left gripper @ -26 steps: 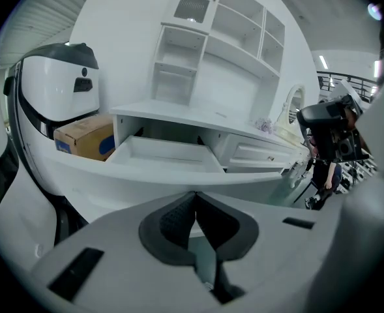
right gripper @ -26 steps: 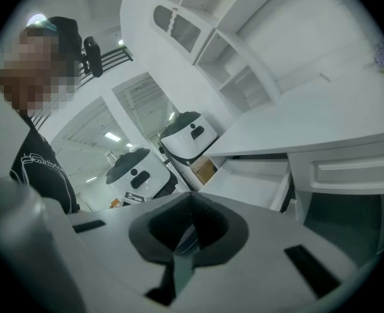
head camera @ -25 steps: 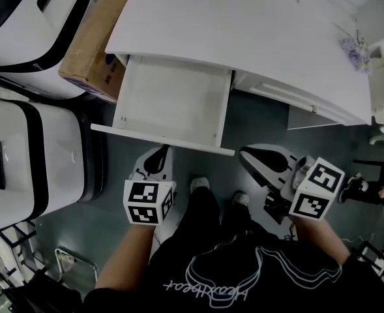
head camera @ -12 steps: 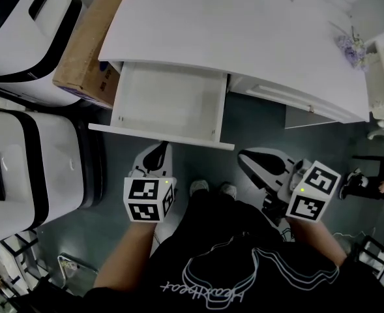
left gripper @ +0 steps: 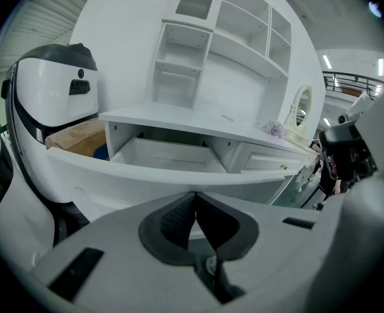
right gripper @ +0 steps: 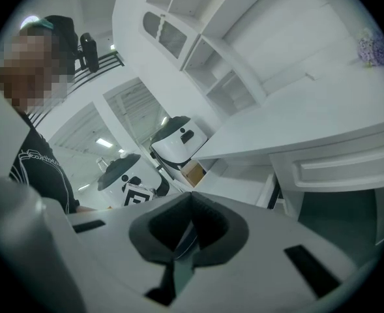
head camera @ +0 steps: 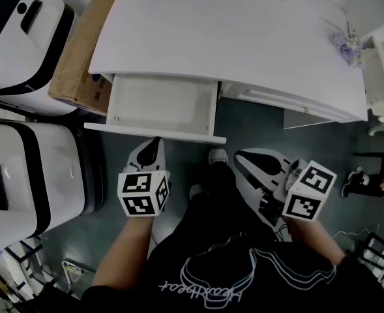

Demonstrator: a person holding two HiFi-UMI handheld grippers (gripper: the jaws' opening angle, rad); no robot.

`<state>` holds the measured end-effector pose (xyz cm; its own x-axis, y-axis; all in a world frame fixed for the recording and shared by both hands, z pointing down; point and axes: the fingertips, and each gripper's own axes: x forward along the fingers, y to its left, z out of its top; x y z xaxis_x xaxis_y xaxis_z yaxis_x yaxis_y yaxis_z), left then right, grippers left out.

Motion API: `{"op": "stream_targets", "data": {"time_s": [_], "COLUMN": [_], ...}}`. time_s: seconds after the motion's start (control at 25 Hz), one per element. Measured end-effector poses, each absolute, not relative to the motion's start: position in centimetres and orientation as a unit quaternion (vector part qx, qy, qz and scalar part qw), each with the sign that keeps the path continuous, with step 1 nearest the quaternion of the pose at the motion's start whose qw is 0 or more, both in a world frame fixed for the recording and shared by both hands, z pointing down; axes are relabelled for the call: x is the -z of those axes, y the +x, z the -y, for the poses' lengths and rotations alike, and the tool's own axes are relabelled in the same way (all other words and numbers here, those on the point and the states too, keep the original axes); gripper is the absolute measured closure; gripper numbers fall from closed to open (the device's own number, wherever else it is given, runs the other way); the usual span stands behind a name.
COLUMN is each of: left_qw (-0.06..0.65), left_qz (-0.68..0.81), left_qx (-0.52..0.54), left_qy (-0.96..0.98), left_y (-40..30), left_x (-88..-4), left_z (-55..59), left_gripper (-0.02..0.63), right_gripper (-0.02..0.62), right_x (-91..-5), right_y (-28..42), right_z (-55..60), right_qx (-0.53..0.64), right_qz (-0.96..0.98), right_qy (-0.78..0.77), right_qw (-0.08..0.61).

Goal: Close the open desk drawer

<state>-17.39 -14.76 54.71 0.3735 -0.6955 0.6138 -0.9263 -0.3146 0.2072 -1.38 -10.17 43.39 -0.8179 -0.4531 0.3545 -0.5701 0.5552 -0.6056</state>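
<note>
A white wooden desk (head camera: pixel 244 38), seen from above. Its shallow white drawer (head camera: pixel 160 106), under the desk's left end, stands pulled out and empty: closing is not yet done. The left gripper (head camera: pixel 150 152), clenched on nothing, hovers just before the drawer's front panel; contact unclear. The right gripper (head camera: pixel 247 158), also clenched and empty, hangs before the desk's middle.

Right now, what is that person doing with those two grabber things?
A person holds a gripper in each hand before a white desk. Its drawer is pulled open. The left gripper, jaws shut and empty, points at the drawer's front. The right gripper, also shut and empty, hangs off to the side.
</note>
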Motion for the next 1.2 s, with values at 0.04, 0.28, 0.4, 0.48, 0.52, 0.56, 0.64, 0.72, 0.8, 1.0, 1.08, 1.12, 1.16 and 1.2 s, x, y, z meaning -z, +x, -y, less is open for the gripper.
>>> {"op": "stream_targets", "data": {"time_s": [0.04, 0.28, 0.4, 0.48, 0.52, 0.56, 0.64, 0.72, 0.8, 1.0, 1.08, 1.12, 1.16, 1.2], "left_qw": [0.273, 0.277, 0.28, 0.283, 0.284, 0.286, 0.286, 0.285, 0.288, 0.289, 0.288, 0.288, 0.287, 0.287], "left_qz": [0.52, 0.531, 0.536, 0.538, 0.54, 0.541, 0.544, 0.546, 0.548, 0.552, 0.552, 0.552, 0.553, 0.553], "left_qx": [-0.213, -0.216, -0.217, -0.219, -0.219, -0.218, -0.216, -0.215, -0.213, -0.208, -0.208, -0.208, -0.207, -0.207], "left_qy": [0.781, 0.771, 0.766, 0.763, 0.762, 0.76, 0.759, 0.757, 0.756, 0.754, 0.754, 0.754, 0.754, 0.754], "left_y": [-17.3, -16.9, -16.7, -16.5, -16.4, -16.3, -16.1, -16.0, -16.0, -15.8, -15.7, -15.6, -15.6, -15.6], "left_x": [-54.7, -54.6, -54.6, -54.6, -54.6, -54.6, -54.6, -54.5, -54.5, -54.5, -54.5, -54.5, -54.5, -54.6], "left_z": [15.1, 17.1, 18.1, 18.7, 19.1, 19.4, 20.0, 20.6, 21.3, 22.9, 23.4, 23.7, 23.8, 24.0], "left_gripper": [0.6, 0.6, 0.6, 0.6, 0.6, 0.6, 0.6, 0.6, 0.6, 0.6, 0.6, 0.6, 0.6, 0.6], "right_gripper": [0.589, 0.589, 0.589, 0.589, 0.589, 0.589, 0.589, 0.589, 0.589, 0.589, 0.589, 0.589, 0.589, 0.589], "right_x": [-43.3, -42.9, -43.1, -43.4, -43.5, -43.6, -43.6, -43.5, -43.5, -43.8, -44.0, -44.0, -44.1, -44.1], "right_y": [-1.1, 0.2, 0.5, 0.7, 0.8, 1.0, 1.2, 1.3, 1.2, 1.2, 1.4, 1.4, 1.4, 1.4], "right_z": [10.4, 12.5, 13.7, 14.4, 14.9, 15.4, 16.6, 17.4, 18.1, 19.1, 19.4, 19.6, 19.7, 19.9], "right_qx": [-0.373, -0.377, -0.379, -0.377, -0.376, -0.377, -0.38, -0.381, -0.381, -0.385, -0.386, -0.386, -0.386, -0.386], "right_qz": [0.878, 0.878, 0.879, 0.882, 0.883, 0.883, 0.883, 0.883, 0.883, 0.883, 0.882, 0.882, 0.882, 0.882], "right_qy": [0.291, 0.287, 0.278, 0.269, 0.265, 0.263, 0.26, 0.258, 0.255, 0.25, 0.25, 0.25, 0.25, 0.25], "right_qw": [0.077, 0.075, 0.079, 0.089, 0.093, 0.095, 0.094, 0.095, 0.098, 0.1, 0.101, 0.102, 0.102, 0.102]}}
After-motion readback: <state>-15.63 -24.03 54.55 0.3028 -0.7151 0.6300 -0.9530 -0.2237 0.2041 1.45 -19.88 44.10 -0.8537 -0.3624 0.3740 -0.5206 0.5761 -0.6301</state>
